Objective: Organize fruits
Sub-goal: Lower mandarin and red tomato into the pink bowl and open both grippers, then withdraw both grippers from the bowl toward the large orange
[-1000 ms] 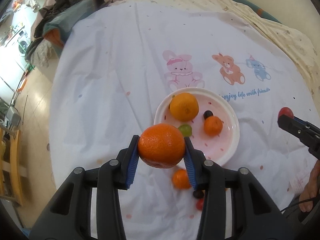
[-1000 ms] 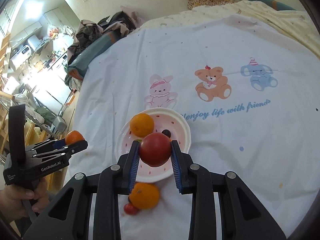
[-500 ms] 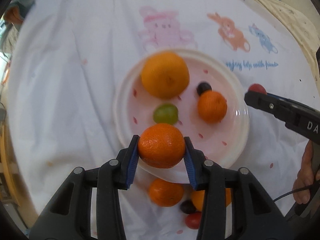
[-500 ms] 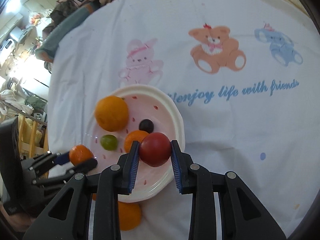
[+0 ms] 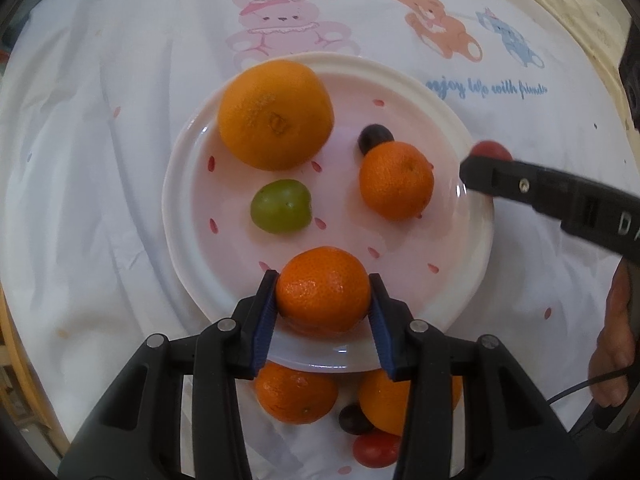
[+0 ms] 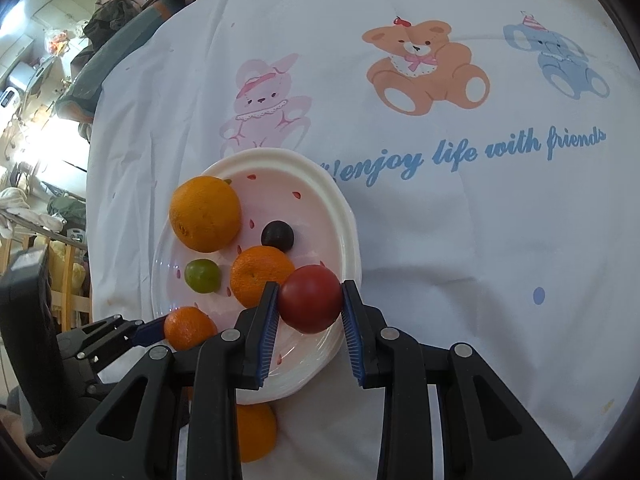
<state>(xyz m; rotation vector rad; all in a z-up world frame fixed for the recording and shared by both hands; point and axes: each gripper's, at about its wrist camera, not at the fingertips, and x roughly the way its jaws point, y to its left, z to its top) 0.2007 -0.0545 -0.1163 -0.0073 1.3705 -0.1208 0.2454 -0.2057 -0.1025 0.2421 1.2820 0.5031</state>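
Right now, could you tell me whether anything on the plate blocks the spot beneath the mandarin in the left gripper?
Nothing visible does. The left gripper holds the mandarin over a bare patch at the plate's near edge; the green grape and another mandarin lie apart, farther in.

L gripper [image 5: 323,306] pointing down, clamped, R gripper [image 6: 310,308] likewise

The white plate [image 5: 182,184], pink inside with red flecks, carries a large orange [image 5: 276,114], a green grape [image 5: 281,206], a dark grape [image 5: 375,138] and a small mandarin [image 5: 396,186] touching that dark grape. A second mandarin [image 5: 323,289] sits clamped over the plate's near rim, and a red tomato [image 6: 310,298] is clamped above its right rim. Beside the near rim lie a mandarin [image 5: 296,394], an orange [image 5: 380,404], a dark grape [image 5: 354,420] and a red tomato [image 5: 376,450].
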